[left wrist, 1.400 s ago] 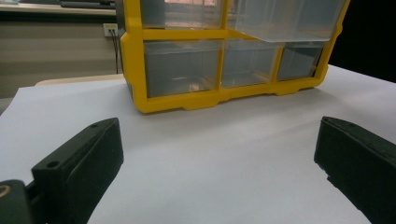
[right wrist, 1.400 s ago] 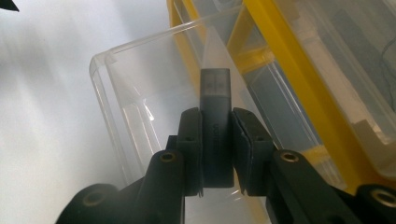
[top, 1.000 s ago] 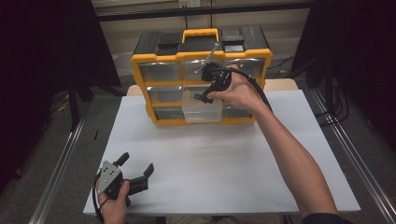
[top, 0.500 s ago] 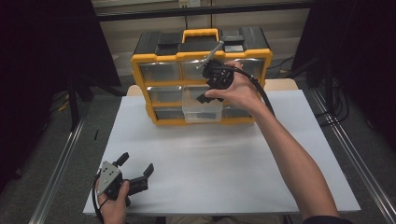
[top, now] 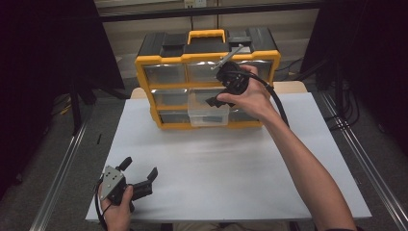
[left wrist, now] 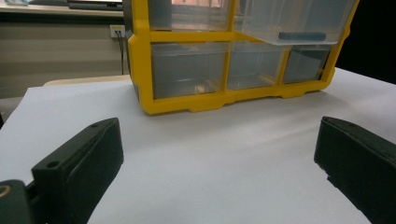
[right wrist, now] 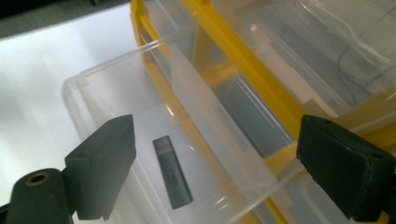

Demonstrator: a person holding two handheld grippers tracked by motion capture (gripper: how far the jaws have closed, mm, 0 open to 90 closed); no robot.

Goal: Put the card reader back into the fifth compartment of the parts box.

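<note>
With the right gripper (right wrist: 215, 163) jaws just opened wide and empty above the USB stick (right wrist: 173, 171) lying in the pulled-out clear drawer (top: 208, 114) at the organizer's (top: 207, 79) 6 o'clock, a careless withdrawal could knock the drawer askew.

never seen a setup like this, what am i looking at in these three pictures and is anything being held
A person works at a table with a hand-held gripper in each hand. The high view looks down from above; each of the other two comes from a camera riding on one gripper, whose black fingers rise from the bottom. A yellow organizer stands on the table with one clear drawer pulled out. The right gripper hangs over that drawer; its fingers have just been opening, and a small grey stick lies loose inside. The left gripper rests open near the table's edge. Nothing is held.
</note>
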